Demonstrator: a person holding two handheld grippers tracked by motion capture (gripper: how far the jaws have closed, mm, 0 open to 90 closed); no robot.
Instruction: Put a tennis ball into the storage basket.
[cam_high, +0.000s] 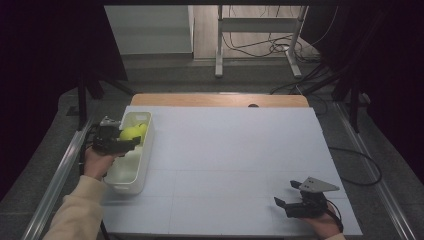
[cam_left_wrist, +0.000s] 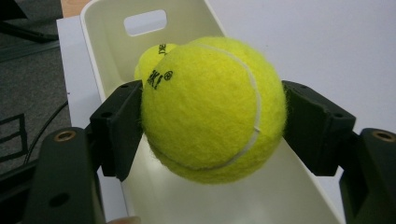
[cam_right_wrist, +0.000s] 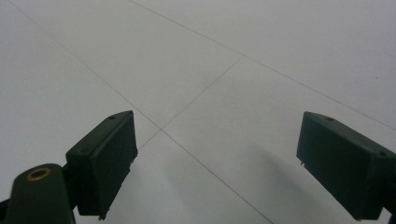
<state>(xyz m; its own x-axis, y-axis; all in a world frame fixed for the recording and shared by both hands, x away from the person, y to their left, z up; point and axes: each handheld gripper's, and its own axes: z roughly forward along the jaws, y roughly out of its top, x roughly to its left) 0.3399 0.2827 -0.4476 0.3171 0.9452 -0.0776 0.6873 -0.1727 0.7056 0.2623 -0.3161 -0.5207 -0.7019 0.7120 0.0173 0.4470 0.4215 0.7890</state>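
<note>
My left gripper (cam_high: 126, 142) (cam_left_wrist: 212, 123) is shut on a yellow tennis ball (cam_left_wrist: 212, 109) (cam_high: 129, 133), held just above the inside of a white oblong bin (cam_high: 131, 172) (cam_left_wrist: 107, 46) at the table's left edge. A second tennis ball (cam_left_wrist: 152, 58) (cam_high: 143, 128) lies in the bin behind the held one, mostly hidden by it. My right gripper (cam_high: 287, 195) (cam_right_wrist: 217, 163) stands open near the front right of the table, jaws wide apart over the bare white surface with nothing between them.
The white table top (cam_high: 235, 150) (cam_right_wrist: 210, 60) is marked with thin grid lines. A wooden strip (cam_high: 220, 100) runs along its far edge. Metal rails (cam_high: 60, 175) flank the table, and a desk frame with cables (cam_high: 260, 45) stands on the floor beyond.
</note>
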